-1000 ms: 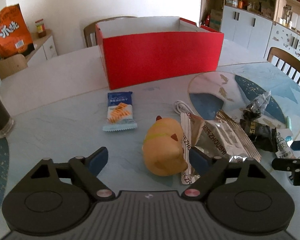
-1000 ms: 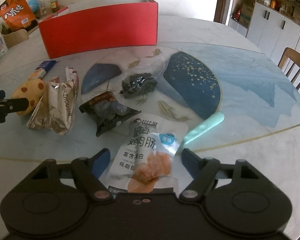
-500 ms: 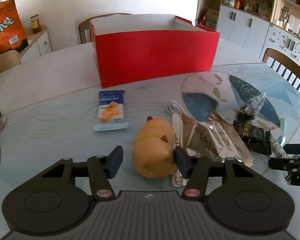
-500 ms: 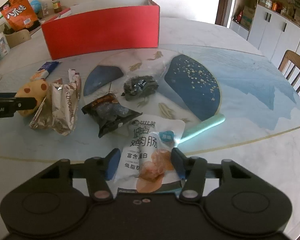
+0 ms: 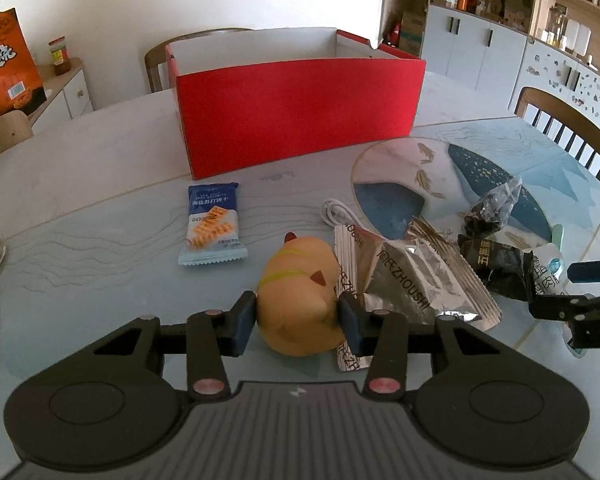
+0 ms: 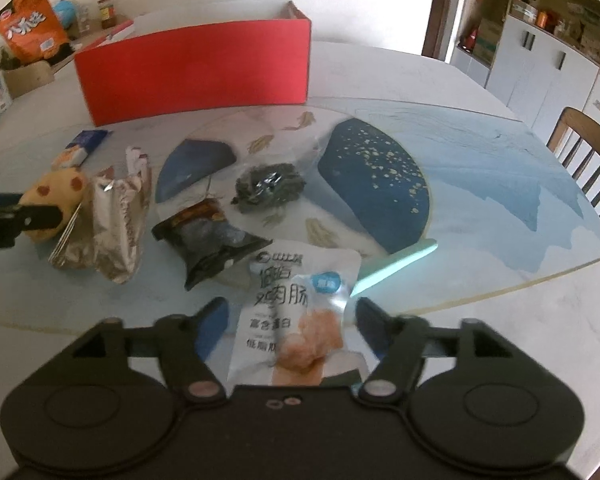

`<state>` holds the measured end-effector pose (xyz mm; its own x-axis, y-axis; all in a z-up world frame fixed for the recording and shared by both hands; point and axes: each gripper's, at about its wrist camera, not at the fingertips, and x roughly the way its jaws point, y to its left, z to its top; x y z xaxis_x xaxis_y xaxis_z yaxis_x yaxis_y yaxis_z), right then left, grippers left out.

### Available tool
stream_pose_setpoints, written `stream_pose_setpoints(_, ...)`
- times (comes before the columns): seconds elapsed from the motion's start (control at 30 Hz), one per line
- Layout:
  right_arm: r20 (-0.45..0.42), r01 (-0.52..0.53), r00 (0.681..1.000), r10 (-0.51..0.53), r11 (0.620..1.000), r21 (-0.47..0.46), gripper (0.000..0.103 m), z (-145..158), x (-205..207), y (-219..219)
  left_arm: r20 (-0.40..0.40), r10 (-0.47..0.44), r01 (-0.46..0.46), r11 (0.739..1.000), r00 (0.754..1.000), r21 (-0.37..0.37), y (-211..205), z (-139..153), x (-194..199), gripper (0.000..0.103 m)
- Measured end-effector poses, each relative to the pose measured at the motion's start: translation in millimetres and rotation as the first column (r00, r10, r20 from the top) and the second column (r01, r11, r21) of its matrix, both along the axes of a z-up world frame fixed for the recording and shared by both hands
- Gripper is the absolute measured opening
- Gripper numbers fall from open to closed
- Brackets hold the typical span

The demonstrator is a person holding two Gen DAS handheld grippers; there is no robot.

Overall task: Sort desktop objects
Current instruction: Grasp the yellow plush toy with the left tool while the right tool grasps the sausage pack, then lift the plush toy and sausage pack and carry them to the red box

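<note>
The left gripper (image 5: 298, 320) was closing on the yellow plush toy (image 5: 300, 292), its blue pads touching the toy's flanks on both sides, so it gripped the toy at its near, wider end. The toy sat on the table (image 5: 100, 240) in front of the red box (image 5: 300, 112), nearer the camera than the box and slightly to its right, with a blue cracker packet (image 5: 212, 224) between the two on the left and a silver foil bag (image 5: 412, 280) touching the toy's right side.

The right gripper (image 6: 288, 324) was opening: its jaws stood on either side of a white chicken pouch (image 6: 296, 304) without pressing it. That pouch lay well in front of the box, beside a dark snack pack (image 6: 208, 236).

The toy looked soft and light; it would likely squash under the pads, so a hold across the thick middle of the body seemed safer than one at the small ears. The pouch seemed thin, glossy and slippery, and probably floppy; taking it across its filled centre looked more secure than pinching a flat edge
</note>
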<state>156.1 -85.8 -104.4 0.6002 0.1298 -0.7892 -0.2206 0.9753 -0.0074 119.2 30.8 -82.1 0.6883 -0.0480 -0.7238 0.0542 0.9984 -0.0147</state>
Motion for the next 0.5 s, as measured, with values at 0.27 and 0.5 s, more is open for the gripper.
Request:
stream_pose_setpoints(0.27, -0.022, -0.002, 1.000, 0.003, 1.000, 0.016, 0.062, -6.4, 7.3, 0.3, -0.006, -0.003, 0.003, 1.000, 1.000, -0.007, -0.1, -0.9, 1.1, 0.044)
stream_pose_setpoints(0.5, -0.019, -0.012, 1.000, 0.012, 1.000, 0.018, 0.059, -4.1, 6.0, 1.3, -0.001, 0.010, -0.010, 1.000, 1.000, -0.012, 2.0, -0.1, 1.2, 0.041)
